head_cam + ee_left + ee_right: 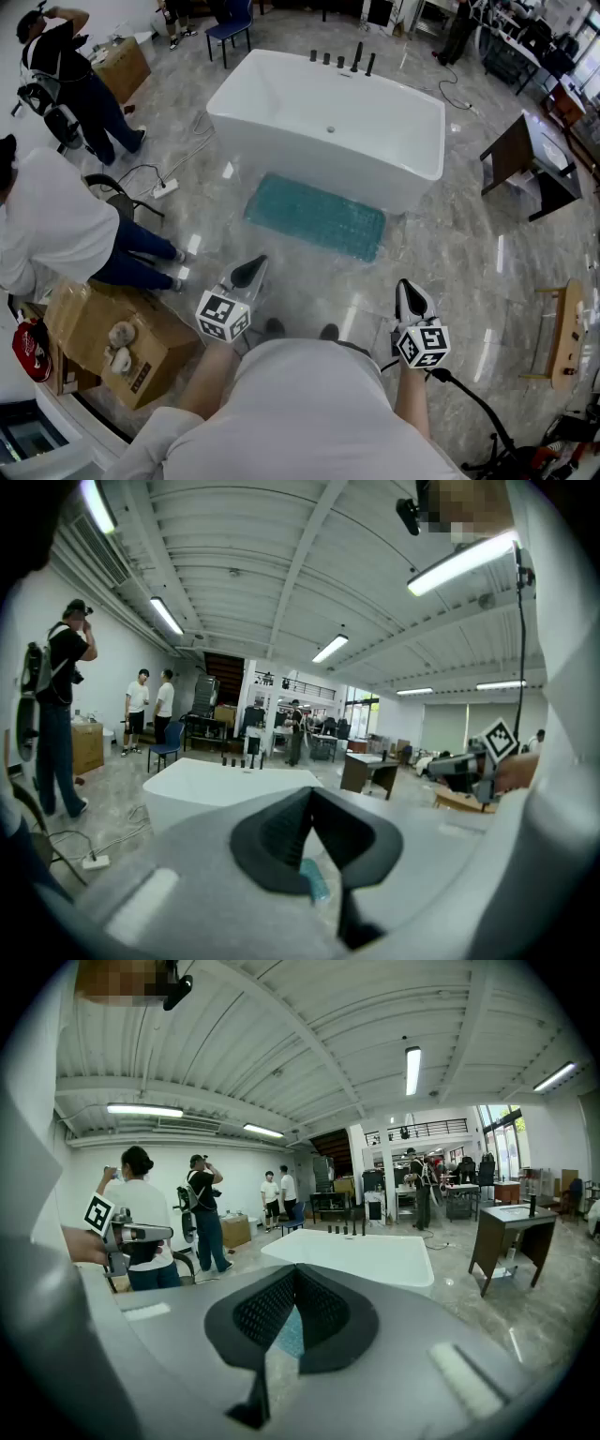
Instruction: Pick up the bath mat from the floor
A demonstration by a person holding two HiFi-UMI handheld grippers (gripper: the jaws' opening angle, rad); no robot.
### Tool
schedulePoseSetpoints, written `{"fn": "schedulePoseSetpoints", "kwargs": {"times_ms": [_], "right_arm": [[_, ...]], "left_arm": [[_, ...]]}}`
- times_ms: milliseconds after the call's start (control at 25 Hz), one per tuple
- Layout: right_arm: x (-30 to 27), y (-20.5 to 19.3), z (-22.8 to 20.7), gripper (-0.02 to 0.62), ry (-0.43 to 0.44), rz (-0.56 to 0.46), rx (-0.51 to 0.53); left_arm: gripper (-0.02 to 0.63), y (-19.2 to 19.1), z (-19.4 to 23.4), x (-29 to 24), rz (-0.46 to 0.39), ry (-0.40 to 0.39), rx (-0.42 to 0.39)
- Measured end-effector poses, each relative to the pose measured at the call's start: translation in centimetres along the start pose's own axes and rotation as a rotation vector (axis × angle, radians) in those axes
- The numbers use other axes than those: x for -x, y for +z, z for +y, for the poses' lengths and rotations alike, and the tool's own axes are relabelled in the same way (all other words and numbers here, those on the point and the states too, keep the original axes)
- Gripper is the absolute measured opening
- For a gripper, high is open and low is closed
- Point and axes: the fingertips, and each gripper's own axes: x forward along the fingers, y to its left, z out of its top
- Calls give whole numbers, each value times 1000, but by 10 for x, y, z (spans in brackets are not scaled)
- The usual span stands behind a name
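A teal bath mat (317, 216) lies flat on the grey marble floor, right against the front of the white bathtub (328, 127). My left gripper (249, 272) is held above the floor, short of the mat's near left corner, its jaws shut and empty. My right gripper (411, 296) hovers near the mat's right end, also shut with nothing in it. A sliver of the mat (313, 880) shows below the closed jaws in the left gripper view. The mat (291, 1333) also peeks through in the right gripper view.
A person in white (56, 225) crouches at the left beside cardboard boxes (117, 337). Another person (70, 80) stands further back left. A power strip with a cable (164, 187) lies on the floor. A dark desk (525, 164) stands right, a wooden stool (562, 333) at the right edge.
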Motion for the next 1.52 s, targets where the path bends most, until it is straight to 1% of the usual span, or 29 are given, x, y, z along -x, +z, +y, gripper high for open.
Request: {"fn": "schedulePoseSetpoints", "kwargs": {"times_ms": [440, 760, 1120, 1520], "right_arm": [[-1, -1, 7, 6, -13, 2, 2], [-4, -5, 20, 6, -33, 2, -21], [-12, -16, 58, 6, -51, 19, -48], [-29, -31, 120, 6, -85, 41, -41]], "left_arm": [[0, -3, 5, 0, 0, -18, 3], [0, -8, 14, 10, 4, -33, 6], [0, -19, 40, 40, 31, -46, 17], [0, -38, 88, 80, 55, -79, 9]]}}
